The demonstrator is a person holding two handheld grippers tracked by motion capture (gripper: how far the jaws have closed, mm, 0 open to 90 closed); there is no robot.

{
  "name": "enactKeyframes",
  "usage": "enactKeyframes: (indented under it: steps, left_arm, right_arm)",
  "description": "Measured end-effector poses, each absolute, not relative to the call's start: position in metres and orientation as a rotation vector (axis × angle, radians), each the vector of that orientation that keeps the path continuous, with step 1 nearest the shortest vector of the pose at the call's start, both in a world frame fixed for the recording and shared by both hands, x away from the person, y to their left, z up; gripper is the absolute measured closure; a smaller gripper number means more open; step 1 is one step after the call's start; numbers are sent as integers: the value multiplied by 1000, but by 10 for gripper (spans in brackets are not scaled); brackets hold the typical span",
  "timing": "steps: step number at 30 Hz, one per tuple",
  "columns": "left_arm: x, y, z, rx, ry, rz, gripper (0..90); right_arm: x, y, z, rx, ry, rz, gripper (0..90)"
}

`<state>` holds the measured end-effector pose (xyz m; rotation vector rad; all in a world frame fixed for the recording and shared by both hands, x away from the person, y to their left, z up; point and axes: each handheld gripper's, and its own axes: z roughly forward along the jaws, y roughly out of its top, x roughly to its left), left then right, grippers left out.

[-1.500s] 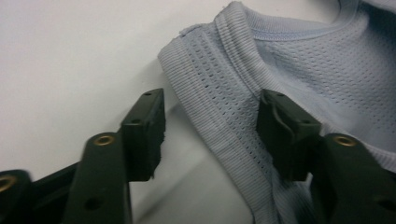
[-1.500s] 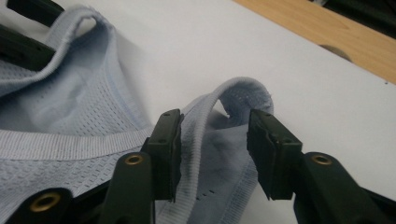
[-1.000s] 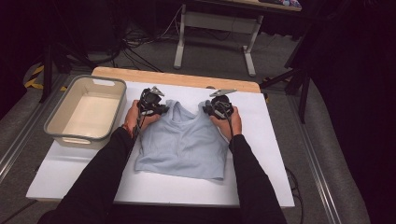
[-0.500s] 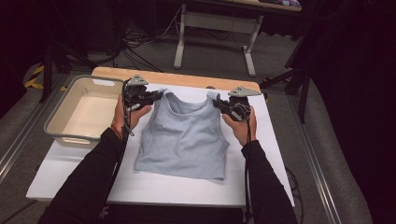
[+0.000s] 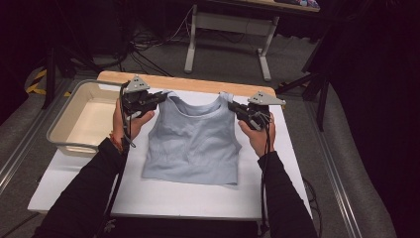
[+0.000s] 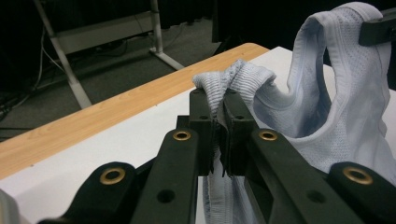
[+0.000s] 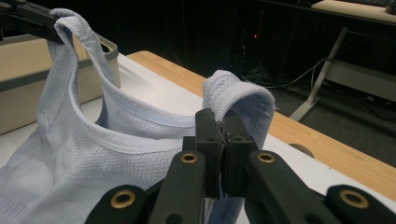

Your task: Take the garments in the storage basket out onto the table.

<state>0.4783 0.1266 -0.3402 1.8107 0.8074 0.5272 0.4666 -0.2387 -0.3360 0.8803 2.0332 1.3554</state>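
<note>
Bin (image 5: 67,145) left of top (image 5: 195,144).

Left gripper view: the strap of the pale blue top (image 6: 243,79) vanishes where the fingers (image 6: 201,121) press together; the pinched part is hidden. Top's body cut off by the bottom and right edges. The bin shows as a sliver at the bottom-left corner (image 6: 4,207).

Right gripper view: the strap end is lost between the fingers (image 7: 208,135); the bin (image 7: 28,93) is cut by the left edge and partly behind the top.

High view: the person's sleeves (image 5: 84,198) run off the bottom edge. The near edge of the worktop (image 5: 188,201) is partly covered by them. Background too dark to read.
</note>
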Motion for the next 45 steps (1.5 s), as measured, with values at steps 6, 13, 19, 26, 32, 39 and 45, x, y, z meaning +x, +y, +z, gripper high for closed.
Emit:
enactKeyframes:
  steps: [6, 13, 19, 26, 32, 39, 45]
  left_arm:
    - [474, 129, -337, 1832, 782, 553, 846]
    - [471, 128, -333, 1842, 766, 573, 847]
    - [467, 128, -327, 1835, 754, 593, 846]
    - [463, 132, -318, 1828, 752, 610, 846]
    - [458, 133, -311, 1829, 739, 614, 846]
    - [450, 127, -302, 1831, 700, 635, 847]
    - [443, 123, -295, 1828, 671, 638, 847]
  right_arm:
    - [464, -233, -333, 855, 2029, 1351, 872]
    - [465, -233, -334, 859, 2024, 1359, 872]
    - [463, -231, -331, 846, 2013, 1349, 872]
    - [463, -229, -325, 834, 2004, 1355, 871]
    - [461, -226, -318, 820, 1992, 1365, 871]
    - [457, -226, -312, 802, 1979, 1369, 871]
    - [450, -226, -305, 777, 1974, 1377, 871]
